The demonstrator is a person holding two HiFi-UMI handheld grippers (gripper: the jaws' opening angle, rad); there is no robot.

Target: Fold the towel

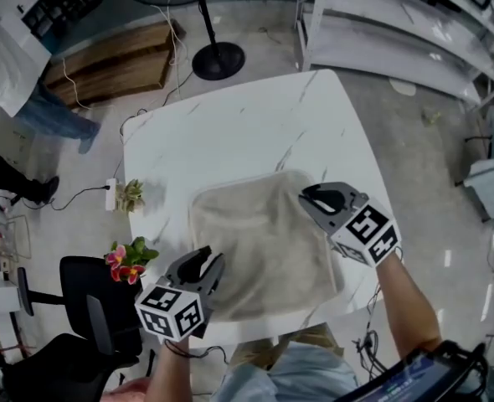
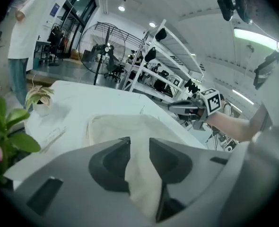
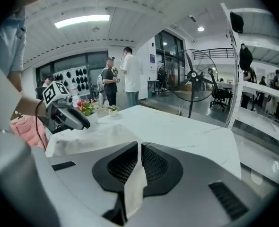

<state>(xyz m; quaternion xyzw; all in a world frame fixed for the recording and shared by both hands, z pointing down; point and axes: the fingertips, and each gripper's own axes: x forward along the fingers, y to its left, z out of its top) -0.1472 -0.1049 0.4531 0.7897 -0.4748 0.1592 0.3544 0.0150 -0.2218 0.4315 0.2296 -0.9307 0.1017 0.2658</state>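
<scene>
A beige towel (image 1: 264,241) lies spread on the white marble table (image 1: 230,132), near its front edge. My left gripper (image 1: 209,262) is at the towel's near left corner, and in the left gripper view a thick fold of towel (image 2: 142,174) fills the gap between its jaws (image 2: 139,143). My right gripper (image 1: 307,198) holds the far right corner, with a thin edge of cloth (image 3: 135,186) pinched between its jaws (image 3: 139,148). Both held corners are raised off the table. Each gripper shows in the other's view, the right gripper (image 2: 170,107) and the left gripper (image 3: 84,124).
A small potted plant (image 1: 131,195) and a bunch of flowers (image 1: 128,262) stand at the table's left edge. A black chair (image 1: 88,308) is beside the table at the near left. A fan stand (image 1: 218,59) and metal shelving (image 1: 398,23) stand beyond. People (image 3: 130,77) stand in the background.
</scene>
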